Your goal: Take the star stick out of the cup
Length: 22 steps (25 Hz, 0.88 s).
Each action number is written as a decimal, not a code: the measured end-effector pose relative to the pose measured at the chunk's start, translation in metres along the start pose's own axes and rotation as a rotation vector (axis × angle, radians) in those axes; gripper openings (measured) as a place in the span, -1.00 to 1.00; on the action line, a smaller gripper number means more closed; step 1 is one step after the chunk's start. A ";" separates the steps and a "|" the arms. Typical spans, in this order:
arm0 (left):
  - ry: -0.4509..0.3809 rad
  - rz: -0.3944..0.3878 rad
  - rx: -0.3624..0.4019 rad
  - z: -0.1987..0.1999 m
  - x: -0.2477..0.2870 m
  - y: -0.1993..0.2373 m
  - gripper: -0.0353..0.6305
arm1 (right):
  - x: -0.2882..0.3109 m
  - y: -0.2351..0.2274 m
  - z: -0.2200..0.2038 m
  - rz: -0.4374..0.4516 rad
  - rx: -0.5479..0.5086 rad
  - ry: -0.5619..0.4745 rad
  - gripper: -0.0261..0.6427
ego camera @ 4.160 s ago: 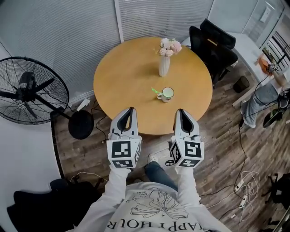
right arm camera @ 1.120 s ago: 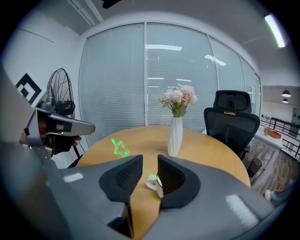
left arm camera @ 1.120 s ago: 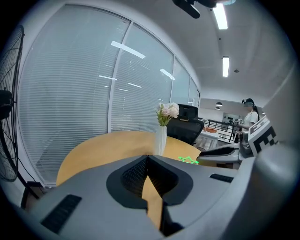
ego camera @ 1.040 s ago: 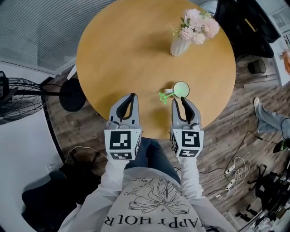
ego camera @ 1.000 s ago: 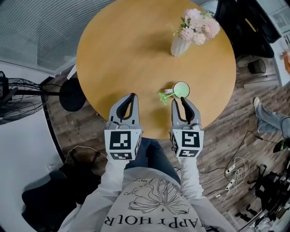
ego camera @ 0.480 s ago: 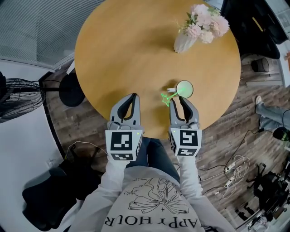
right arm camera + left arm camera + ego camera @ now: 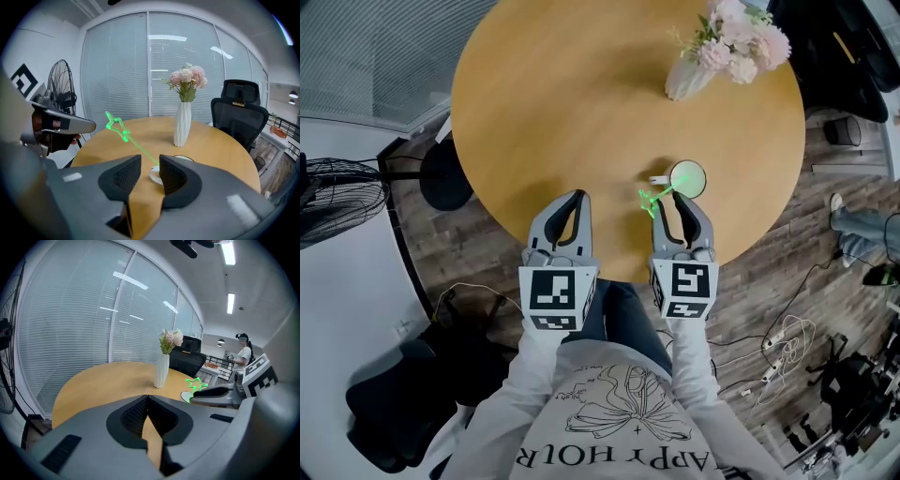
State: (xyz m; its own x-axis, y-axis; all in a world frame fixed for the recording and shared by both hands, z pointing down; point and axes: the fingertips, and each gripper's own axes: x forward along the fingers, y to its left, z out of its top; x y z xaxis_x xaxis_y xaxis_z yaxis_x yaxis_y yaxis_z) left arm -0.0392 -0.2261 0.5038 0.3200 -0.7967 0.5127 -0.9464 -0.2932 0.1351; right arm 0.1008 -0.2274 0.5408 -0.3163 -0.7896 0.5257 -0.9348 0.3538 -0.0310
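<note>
A white cup (image 7: 687, 178) stands near the front edge of the round wooden table (image 7: 562, 103). From the cup, a green star stick (image 7: 651, 201) leans out to the left. My right gripper (image 7: 678, 199) hovers just short of the cup, jaws opening, nothing between them. In the right gripper view the star (image 7: 115, 125) rises up to the left; its stem runs down to the cup (image 7: 158, 175) right ahead of the jaw gap (image 7: 150, 167). My left gripper (image 7: 573, 199) is shut and empty over the table's front edge, well left of the star (image 7: 199, 384).
A white vase of pink flowers (image 7: 705, 58) stands at the table's far right, beyond the cup. A black office chair (image 7: 240, 115) sits behind the table, and a floor fan (image 7: 337, 202) stands on the left. Cables lie on the wooden floor (image 7: 778, 337). A person (image 7: 243, 352) stands far off.
My right gripper has come closer to the cup and star stick, and its jaws stand a little wider. The left gripper holds its place beside it.
</note>
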 end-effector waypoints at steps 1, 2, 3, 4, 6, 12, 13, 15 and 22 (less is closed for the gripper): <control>0.002 0.000 -0.002 -0.001 0.001 0.000 -0.88 | 0.001 0.000 0.000 -0.003 -0.003 0.001 -0.53; 0.003 -0.002 -0.002 -0.001 0.002 0.000 -0.88 | 0.002 0.000 0.001 -0.004 -0.005 0.000 -0.53; 0.003 -0.004 -0.002 -0.001 0.002 0.000 -0.88 | 0.003 0.001 0.002 -0.004 -0.007 -0.001 -0.53; 0.004 -0.005 -0.001 -0.001 0.004 0.000 -0.88 | 0.005 0.001 0.002 -0.003 -0.008 0.000 -0.52; 0.006 -0.009 -0.001 -0.001 0.005 0.000 -0.88 | 0.007 0.002 0.002 0.001 -0.011 0.003 -0.51; 0.012 -0.014 0.003 -0.002 0.007 0.001 -0.88 | 0.011 0.005 0.006 -0.006 -0.036 -0.007 -0.51; 0.012 -0.013 0.003 -0.002 0.007 0.002 -0.88 | 0.012 0.006 0.009 -0.005 -0.033 -0.013 -0.51; 0.011 -0.011 0.002 -0.001 0.008 0.003 -0.88 | 0.014 0.008 0.012 -0.004 -0.024 -0.017 -0.51; 0.004 -0.007 -0.005 0.002 0.009 0.006 -0.88 | 0.014 0.004 0.007 -0.014 -0.016 -0.007 -0.51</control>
State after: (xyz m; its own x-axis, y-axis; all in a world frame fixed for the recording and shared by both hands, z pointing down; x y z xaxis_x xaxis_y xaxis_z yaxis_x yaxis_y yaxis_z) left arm -0.0422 -0.2363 0.5077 0.3262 -0.7924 0.5155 -0.9445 -0.2960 0.1426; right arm 0.0916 -0.2403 0.5417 -0.3042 -0.7983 0.5199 -0.9366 0.3502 -0.0103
